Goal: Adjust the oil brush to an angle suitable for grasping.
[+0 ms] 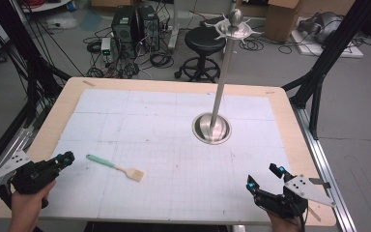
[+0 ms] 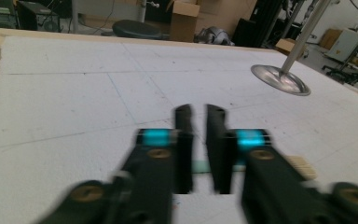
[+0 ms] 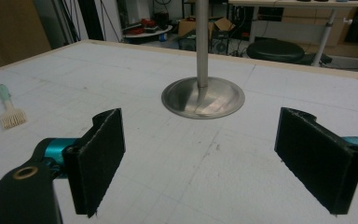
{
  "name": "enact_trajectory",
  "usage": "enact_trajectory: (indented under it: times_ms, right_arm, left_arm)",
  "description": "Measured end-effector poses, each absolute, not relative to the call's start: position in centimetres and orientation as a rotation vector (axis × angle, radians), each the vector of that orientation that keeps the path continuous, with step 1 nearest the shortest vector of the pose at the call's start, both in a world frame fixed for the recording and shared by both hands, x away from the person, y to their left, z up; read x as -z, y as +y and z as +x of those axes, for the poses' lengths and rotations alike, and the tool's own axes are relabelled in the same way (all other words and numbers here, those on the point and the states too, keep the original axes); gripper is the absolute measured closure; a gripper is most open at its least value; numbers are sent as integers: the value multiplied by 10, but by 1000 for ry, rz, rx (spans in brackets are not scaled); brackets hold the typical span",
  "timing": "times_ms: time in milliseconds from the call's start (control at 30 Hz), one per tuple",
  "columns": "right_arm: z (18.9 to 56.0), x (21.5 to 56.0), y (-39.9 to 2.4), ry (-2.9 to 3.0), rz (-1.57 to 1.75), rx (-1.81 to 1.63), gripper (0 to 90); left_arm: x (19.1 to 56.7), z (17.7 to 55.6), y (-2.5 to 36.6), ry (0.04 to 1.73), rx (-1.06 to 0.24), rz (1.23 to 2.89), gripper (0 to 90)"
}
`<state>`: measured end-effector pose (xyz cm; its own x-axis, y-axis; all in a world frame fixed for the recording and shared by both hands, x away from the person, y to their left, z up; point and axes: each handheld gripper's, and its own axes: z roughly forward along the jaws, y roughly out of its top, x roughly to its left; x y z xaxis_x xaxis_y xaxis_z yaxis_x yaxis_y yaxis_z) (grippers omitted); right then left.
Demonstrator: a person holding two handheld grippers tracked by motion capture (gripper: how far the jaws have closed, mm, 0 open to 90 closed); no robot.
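A small brush (image 1: 116, 167) with a mint-green handle and pale bristles lies flat on the white mat (image 1: 174, 159), left of centre. My left gripper (image 1: 66, 156) rests at the table's left front edge, pointing right toward the brush, a short way off. In the left gripper view its jaws (image 2: 200, 119) stand shut with nothing between them, and the brush (image 2: 303, 166) lies just beyond. My right gripper (image 1: 263, 176) sits at the front right corner, open. In the right gripper view its pads (image 3: 98, 158) are spread wide over bare mat, and the brush (image 3: 10, 113) lies far to the left.
A metal stand (image 1: 212, 128) with a round dished base and a tall pole topped by hooks rises from the mat, right of centre (image 3: 203, 97) (image 2: 279, 79). Wooden table edges (image 1: 290, 121) frame the mat. A stool (image 1: 204, 41), computers and cables lie on the floor behind.
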<state>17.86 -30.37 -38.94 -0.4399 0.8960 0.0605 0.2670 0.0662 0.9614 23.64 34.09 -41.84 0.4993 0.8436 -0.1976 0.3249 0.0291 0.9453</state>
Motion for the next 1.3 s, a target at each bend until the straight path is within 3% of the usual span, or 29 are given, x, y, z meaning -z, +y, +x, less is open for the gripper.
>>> enact_trajectory:
  times_ms: [300, 833, 1300]
  right_arm:
    - [176, 388, -307, 1744, 1165, -1396, 149]
    - [178, 389, -304, 1768, 1157, -1383, 149]
    - [179, 390, -303, 1773, 1163, -1377, 149]
  left_arm:
    - [436, 280, 339, 1158, -542, 1723, 898]
    - [451, 300, 328, 1184, -498, 1931, 897]
    - [450, 308, 324, 1167, -461, 1939, 898]
